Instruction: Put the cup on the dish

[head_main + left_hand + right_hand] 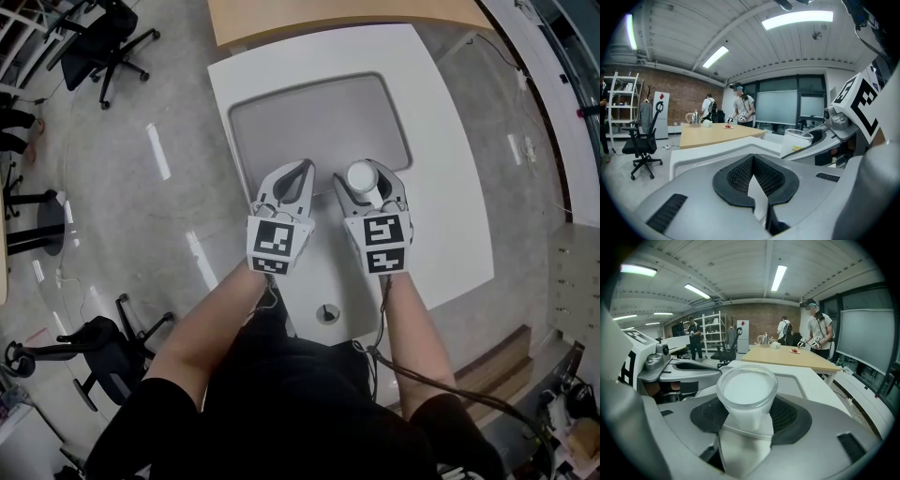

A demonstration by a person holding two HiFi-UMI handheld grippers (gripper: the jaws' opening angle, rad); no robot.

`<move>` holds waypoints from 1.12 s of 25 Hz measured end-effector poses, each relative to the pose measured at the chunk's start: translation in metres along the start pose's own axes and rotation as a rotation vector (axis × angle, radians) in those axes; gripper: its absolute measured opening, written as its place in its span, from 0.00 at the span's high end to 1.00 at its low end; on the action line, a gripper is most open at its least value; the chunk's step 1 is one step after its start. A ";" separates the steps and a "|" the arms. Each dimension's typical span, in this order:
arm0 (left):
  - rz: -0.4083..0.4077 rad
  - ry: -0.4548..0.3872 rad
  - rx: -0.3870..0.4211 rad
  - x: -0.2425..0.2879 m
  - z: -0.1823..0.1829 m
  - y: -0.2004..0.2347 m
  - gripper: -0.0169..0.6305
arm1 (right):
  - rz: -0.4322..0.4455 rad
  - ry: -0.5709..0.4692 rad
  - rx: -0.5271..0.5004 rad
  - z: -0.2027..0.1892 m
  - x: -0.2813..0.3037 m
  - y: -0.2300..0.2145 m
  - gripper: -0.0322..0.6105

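Observation:
A white cup stands upright between the jaws of my right gripper, which is shut on it. In the right gripper view the cup fills the middle, held by its lower wall between the black pads. The dish, a shallow grey rectangular tray, lies on the white table just beyond both grippers. My left gripper sits beside the right one at the tray's near edge, shut with nothing in it; its pads meet at the tip. From the left gripper view the cup shows at the right.
A wooden table adjoins the white table's far side. Office chairs stand on the floor at the far left and near left. A round cable hole sits in the near table edge. People stand by the wooden table.

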State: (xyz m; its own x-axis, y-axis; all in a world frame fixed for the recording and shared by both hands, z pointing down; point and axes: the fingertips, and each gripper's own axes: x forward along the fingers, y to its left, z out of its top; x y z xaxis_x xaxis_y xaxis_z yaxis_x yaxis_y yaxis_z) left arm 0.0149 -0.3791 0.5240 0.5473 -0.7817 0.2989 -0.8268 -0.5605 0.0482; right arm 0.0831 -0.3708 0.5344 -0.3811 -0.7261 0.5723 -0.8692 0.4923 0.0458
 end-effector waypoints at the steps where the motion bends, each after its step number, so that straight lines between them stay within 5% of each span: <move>1: 0.000 0.000 0.001 0.002 -0.002 0.001 0.96 | -0.002 0.001 0.001 0.000 0.004 -0.001 0.56; 28: 0.031 0.039 -0.024 0.029 -0.035 0.013 0.96 | -0.030 0.072 0.023 -0.035 0.075 -0.008 0.56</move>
State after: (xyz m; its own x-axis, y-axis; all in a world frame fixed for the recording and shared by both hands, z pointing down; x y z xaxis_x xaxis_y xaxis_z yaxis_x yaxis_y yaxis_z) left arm 0.0157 -0.4001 0.5664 0.5167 -0.7868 0.3376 -0.8462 -0.5294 0.0614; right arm 0.0729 -0.4122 0.6056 -0.3321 -0.7037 0.6281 -0.8871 0.4593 0.0456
